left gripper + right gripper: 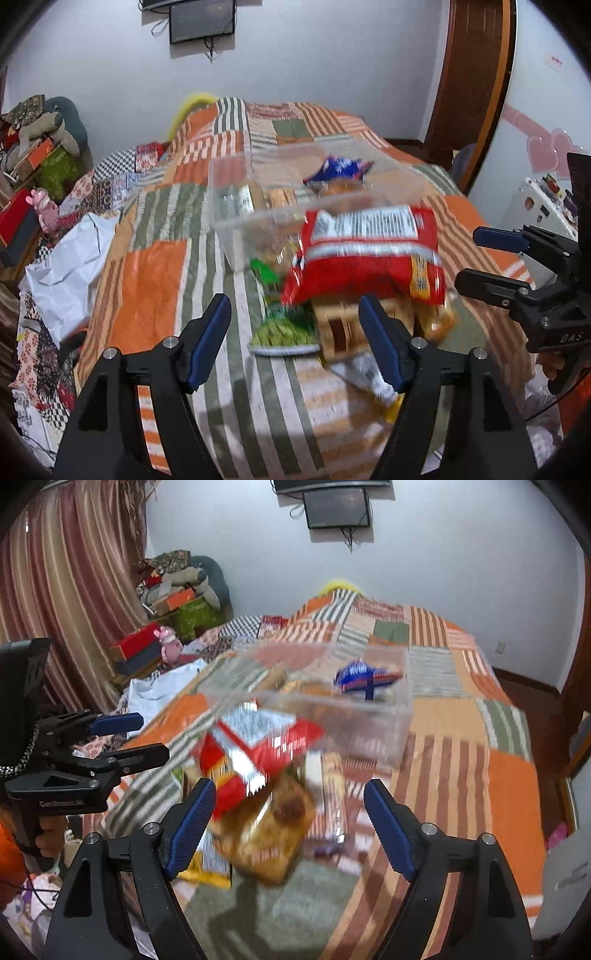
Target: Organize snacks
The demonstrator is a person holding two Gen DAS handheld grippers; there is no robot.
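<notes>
A clear plastic bin (pixel 236 221) (pixel 369 731) stands on the patchwork bed and holds a blue packet (pixel 341 168) (pixel 364 677) and other snacks. In front of it lies a pile of snacks: a red bag (pixel 365 258) (pixel 258 753) on top, a green packet (pixel 284 325), a brown cookie packet (pixel 340 328) (pixel 269 834). My left gripper (pixel 295 332) is open and empty, just short of the pile. My right gripper (pixel 291 827) is open and empty, above the cookie packet. Each shows in the other's view: the right (pixel 487 258), the left (pixel 140 734).
The striped quilt (pixel 155 295) covers the bed. A white plastic bag (pixel 70 266) lies on its left side. Boxes and clothes (pixel 173 590) pile up against the wall at the left. A wooden door (pixel 476 74) is at the right.
</notes>
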